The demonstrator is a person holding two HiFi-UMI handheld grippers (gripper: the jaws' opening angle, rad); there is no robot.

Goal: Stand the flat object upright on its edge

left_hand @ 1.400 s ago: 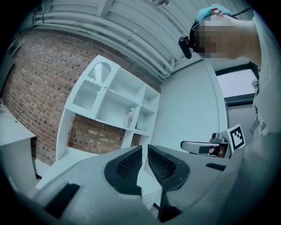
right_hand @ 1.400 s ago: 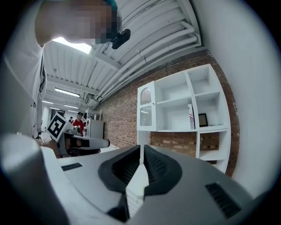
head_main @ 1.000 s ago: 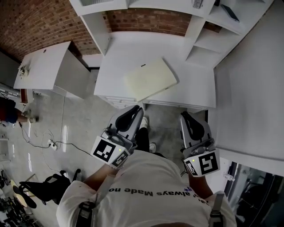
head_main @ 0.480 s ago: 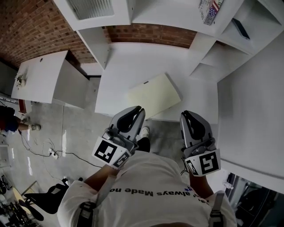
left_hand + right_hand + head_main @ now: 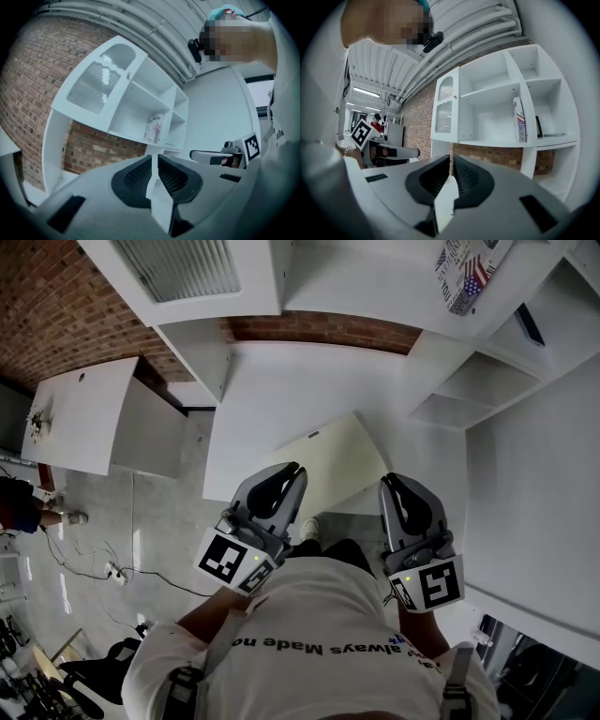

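A cream flat panel (image 5: 330,465) lies flat and askew on the white desk (image 5: 272,390), its near corner by the desk's front edge. My left gripper (image 5: 292,470) is shut and empty, its tips level over the panel's near left edge. The right gripper (image 5: 390,481) is shut with nothing in it, just right of the panel's near right corner. In the left gripper view the jaws (image 5: 154,157) meet in front of the shelves. The right gripper view shows its jaws (image 5: 451,157) closed too. The panel is hidden in both gripper views.
A white shelf unit (image 5: 450,381) rises behind and right of the desk, with a flag-patterned book (image 5: 466,273) standing in it. A ribbed-door cabinet (image 5: 178,268) hangs at upper left. A second white table (image 5: 80,413) stands left; a white wall (image 5: 534,493) runs along the right.
The desk and the cream panel have come nearer to both grippers as the person stepped forward. Both pairs of jaws stayed shut.
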